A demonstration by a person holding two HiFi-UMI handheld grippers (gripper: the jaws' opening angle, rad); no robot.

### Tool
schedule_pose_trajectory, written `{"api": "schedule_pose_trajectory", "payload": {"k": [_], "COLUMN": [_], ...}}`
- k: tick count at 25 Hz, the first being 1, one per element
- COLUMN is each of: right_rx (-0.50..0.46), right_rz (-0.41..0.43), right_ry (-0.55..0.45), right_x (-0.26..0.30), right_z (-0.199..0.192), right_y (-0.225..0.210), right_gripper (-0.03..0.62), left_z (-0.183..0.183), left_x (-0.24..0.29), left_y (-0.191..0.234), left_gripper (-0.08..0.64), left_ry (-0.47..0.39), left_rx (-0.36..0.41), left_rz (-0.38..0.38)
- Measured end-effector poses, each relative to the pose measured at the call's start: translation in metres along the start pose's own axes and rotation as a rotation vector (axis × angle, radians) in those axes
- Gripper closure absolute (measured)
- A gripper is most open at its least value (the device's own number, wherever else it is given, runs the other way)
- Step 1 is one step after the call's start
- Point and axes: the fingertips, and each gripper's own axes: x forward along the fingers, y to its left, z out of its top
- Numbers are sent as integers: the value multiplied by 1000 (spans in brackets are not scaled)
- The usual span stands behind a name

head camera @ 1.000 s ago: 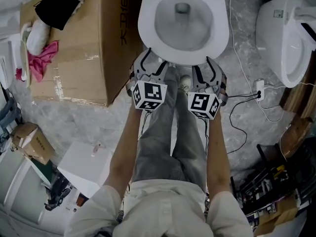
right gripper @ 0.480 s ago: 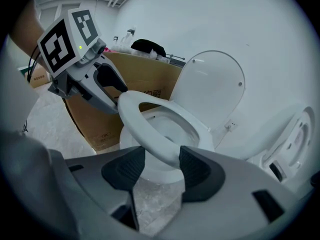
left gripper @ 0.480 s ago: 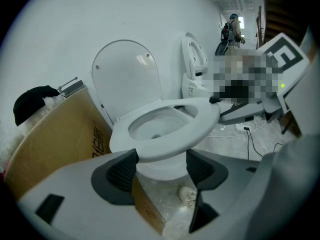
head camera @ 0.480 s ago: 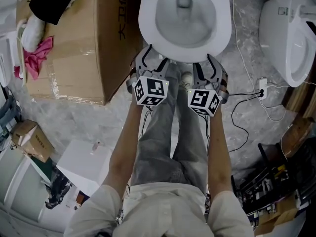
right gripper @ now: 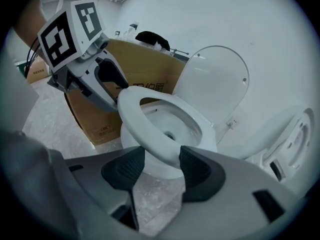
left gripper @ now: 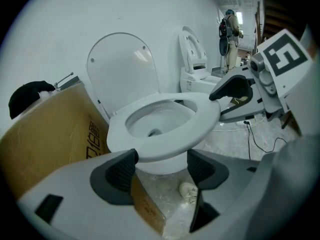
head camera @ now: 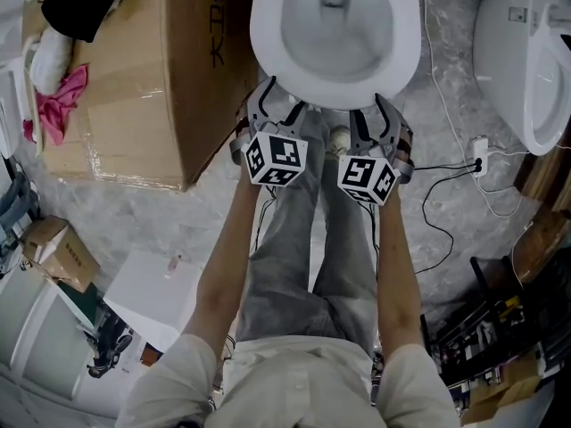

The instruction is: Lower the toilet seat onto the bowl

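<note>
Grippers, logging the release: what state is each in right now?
Left gripper: open, jaws just been opening; white plastic toilet seat rim at their tips, not gripped.
Right gripper: open, holding nothing.

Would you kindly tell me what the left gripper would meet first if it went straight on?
Probably the front of the white ceramic toilet bowl, just under the white oval seat, though depth is unclear; the fingers have just been opening and grip nothing.

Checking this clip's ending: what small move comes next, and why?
Probably draw the left gripper and right gripper back: the toilet seat looks flat on the bowl; the left jaws have just been opening, and both pairs flank its front rim without pressing.
</note>
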Motion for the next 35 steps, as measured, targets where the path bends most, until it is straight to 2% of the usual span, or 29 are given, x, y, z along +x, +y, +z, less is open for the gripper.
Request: {"api": "schedule_pose_trajectory", "payload": {"k": [35], "right_rx": [-114], "right_rz": [44], "right_ry": [96], "right_x": [58], "right_z": [-60], "right_y": [43], "right_gripper": [359], "left_z": [-64], "left_x": [61], "left_y": [-21], "left_gripper": [216], "left_ry": [139], "left_rx": [74], "left_rz": [5]}}
